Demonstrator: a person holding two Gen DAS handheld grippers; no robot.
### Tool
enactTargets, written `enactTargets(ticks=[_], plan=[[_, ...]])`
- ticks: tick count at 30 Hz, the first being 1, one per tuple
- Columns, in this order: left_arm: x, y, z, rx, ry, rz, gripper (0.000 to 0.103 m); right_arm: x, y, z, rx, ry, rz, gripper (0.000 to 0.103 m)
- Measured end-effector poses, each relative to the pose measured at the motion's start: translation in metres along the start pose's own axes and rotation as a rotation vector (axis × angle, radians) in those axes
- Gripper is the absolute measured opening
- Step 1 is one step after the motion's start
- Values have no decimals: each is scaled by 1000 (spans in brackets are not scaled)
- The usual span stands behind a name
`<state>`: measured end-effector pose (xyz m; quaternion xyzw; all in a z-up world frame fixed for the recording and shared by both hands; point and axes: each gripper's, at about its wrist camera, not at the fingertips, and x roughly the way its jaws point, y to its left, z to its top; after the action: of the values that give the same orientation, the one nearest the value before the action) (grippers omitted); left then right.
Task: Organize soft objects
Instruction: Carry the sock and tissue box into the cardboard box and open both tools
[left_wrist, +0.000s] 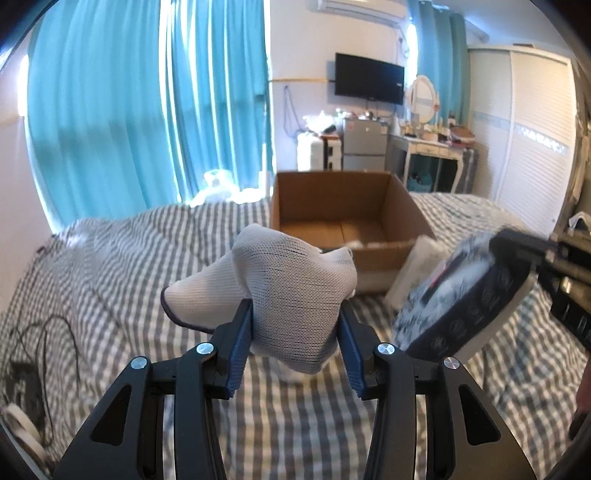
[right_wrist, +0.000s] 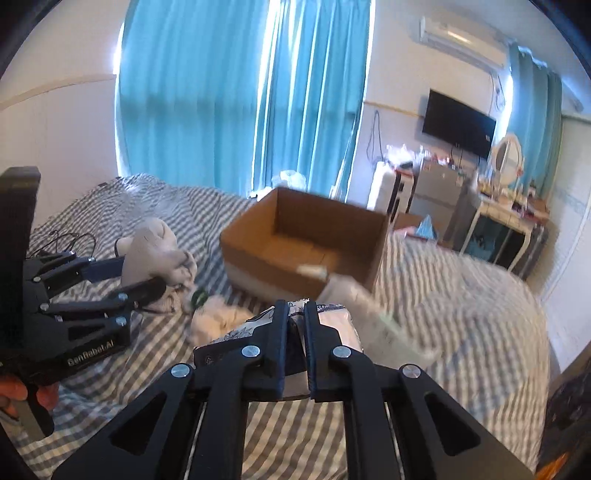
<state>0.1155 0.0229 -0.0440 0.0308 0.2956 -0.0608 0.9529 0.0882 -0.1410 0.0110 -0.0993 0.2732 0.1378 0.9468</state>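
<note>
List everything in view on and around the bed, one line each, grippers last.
White knit glove: one, white, held up over the bed.
Patterned packet: one, dark blue and white, held up right of the glove.
Cardboard box: one, brown, open, on the bed ahead.
White packet: one, leaning on the box's right front corner.
White soft items: small pile, on the bed under the glove.
Bed cover: grey and white stripes.
Black cable: one, on the bed at far left.
Curtains: turquoise, behind the bed.
TV: one, black, on the wall.
Left gripper: black, blue pads, shut on the glove.
Right gripper: black, shut on the patterned packet.
</note>
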Motion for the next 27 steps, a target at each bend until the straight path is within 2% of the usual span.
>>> enactTargets(ticks=[9,12,15,17,22,27], plan=[[32,3,59,11,-47,-24,43,22,-44,99,3,-136,-42,8],[51,2,72,24,-43,-20,43,46,-56,128,16,-170,-48,8],[75,-2,86,13,-20,-27,43,76,-64,143,21,-182,-57,8],[86,-6,93,22,-28,-5,43,101,-69,149,29,-183,-60,8],[114,-14,101,39,-17,-34,43,155,-86,149,83,-154,-28,8],[147,-26,103,72,12,-29,43,203,-98,116,107,-62,9,11]])
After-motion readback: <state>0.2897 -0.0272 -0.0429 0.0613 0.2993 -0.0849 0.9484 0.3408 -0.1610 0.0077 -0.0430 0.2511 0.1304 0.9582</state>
